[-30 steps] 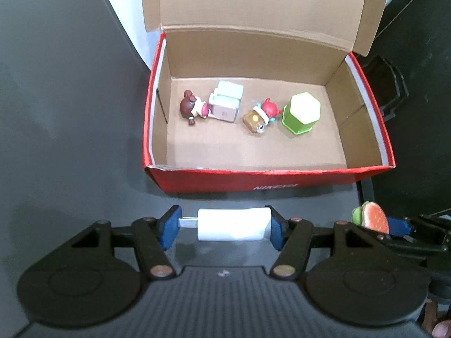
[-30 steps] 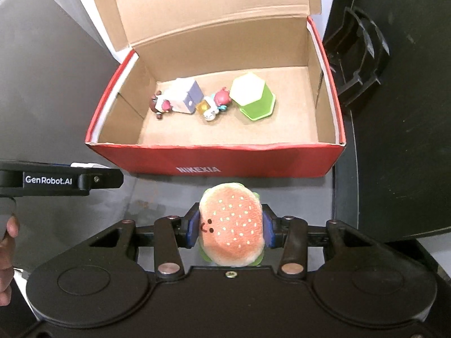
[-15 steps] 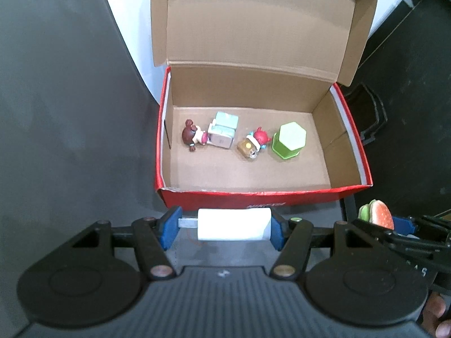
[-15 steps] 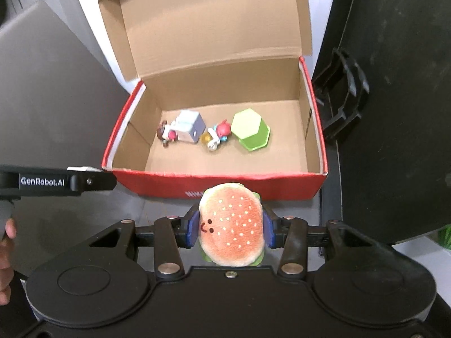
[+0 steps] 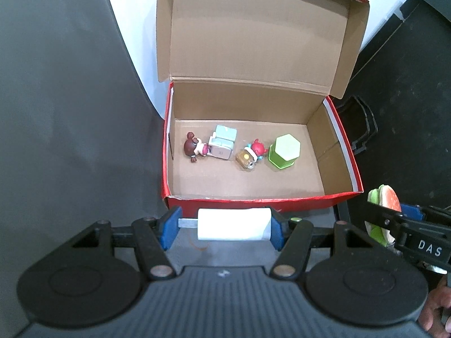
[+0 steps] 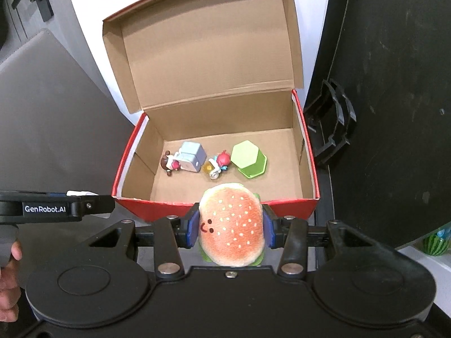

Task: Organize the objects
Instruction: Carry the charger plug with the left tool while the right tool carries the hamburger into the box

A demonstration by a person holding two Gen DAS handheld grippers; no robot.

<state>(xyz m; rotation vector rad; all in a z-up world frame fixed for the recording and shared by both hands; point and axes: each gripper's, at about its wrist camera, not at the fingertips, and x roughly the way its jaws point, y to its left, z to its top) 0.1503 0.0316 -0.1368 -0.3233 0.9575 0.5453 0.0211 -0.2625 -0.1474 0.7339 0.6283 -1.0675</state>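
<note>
Left claw [image 5: 225, 226] is closed endwise on a white roll [image 5: 232, 224], one blue pad on each end, holding it just short of the near wall of the shoebox [image 5: 253, 201]. Right claw [image 6: 229, 226] is squeezed onto a plush burger [image 6: 231, 224], gripped at its sides, hovering at the same near wall, toward the box's right end.

Inside the box, four things already sit in a row toward the far wall: a brown-haired figurine [image 5: 193, 149] near the left wall, a pale blue cube [image 5: 224, 140] touching it, a small red-capped figurine [image 5: 252, 155] in the middle, and a green hexagonal block [image 5: 284, 152] just beside that. The near half of the box floor is bare.

My reading: the sorting is well along, with four pieces stowed and these two yet to be released inside. The lid [image 5: 259, 33] stands open, resting on the dark bench [image 5: 70, 112].
</note>
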